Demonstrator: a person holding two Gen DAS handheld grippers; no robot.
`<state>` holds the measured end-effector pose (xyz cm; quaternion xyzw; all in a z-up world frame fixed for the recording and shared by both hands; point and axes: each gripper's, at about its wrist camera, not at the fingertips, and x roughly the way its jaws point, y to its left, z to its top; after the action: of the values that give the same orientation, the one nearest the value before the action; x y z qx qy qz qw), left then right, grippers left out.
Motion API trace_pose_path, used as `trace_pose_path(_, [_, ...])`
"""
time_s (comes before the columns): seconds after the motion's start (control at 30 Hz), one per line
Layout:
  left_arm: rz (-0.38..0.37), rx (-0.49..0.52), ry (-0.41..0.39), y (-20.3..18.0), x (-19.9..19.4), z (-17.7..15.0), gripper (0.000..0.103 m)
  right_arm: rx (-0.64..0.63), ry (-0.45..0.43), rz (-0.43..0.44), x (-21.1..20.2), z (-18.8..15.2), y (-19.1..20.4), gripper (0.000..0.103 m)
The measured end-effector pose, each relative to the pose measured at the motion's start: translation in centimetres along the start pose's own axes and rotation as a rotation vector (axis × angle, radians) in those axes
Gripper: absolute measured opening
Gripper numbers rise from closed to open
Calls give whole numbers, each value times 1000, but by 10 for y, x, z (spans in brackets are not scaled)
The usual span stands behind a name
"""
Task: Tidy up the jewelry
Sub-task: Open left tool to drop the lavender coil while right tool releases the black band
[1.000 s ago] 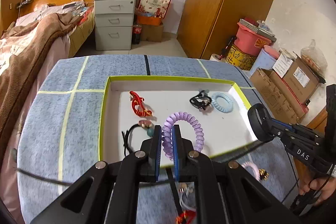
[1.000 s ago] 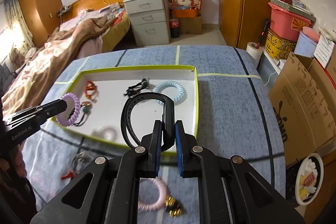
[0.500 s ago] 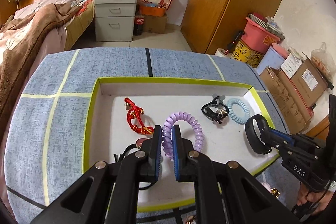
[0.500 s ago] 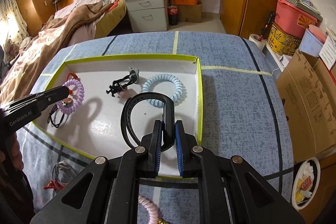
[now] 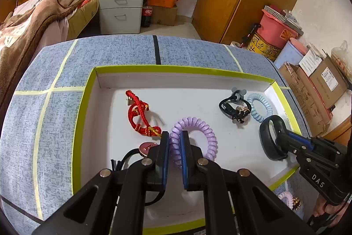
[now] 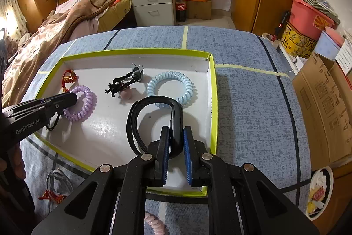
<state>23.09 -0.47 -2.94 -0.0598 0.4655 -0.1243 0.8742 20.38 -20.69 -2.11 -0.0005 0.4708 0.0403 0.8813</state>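
A white tray with a lime-green rim (image 5: 84, 102) (image 6: 213, 102) sits on the blue table. My left gripper (image 5: 175, 142) is shut on a purple spiral hair tie (image 5: 204, 131), held low over the tray's near left part; it also shows in the right wrist view (image 6: 84, 106). My right gripper (image 6: 176, 136) is shut on a black wristband (image 6: 140, 116), held over the tray's near right part; it shows in the left wrist view (image 5: 269, 138). In the tray lie a red cord bracelet (image 5: 140, 116), a black hair tie with charms (image 5: 233, 107) and a light blue spiral hair tie (image 6: 170, 86).
A black cord with a pink disc (image 5: 146, 148) lies in the tray under my left gripper. On the table in front of the tray lie a pink spiral tie (image 6: 155, 225), a gold charm (image 5: 296, 204) and a grey and red piece (image 6: 56, 188). A bed, drawers and boxes surround the table.
Both grippers have moved forward over the tray and lower, each carrying its piece. The purple tie and the black wristband now hang close above the tray floor.
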Motion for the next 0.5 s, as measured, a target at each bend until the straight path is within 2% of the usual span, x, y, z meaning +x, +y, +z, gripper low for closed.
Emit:
trace_pose_path(0.33, [-15, -28, 1, 5, 0, 0, 11, 6, -6, -2, 1, 1, -1, 13])
trace_pose_path(0.5, [-31, -40, 3, 7, -3, 0, 28, 11, -20, -2, -2, 2, -2, 13])
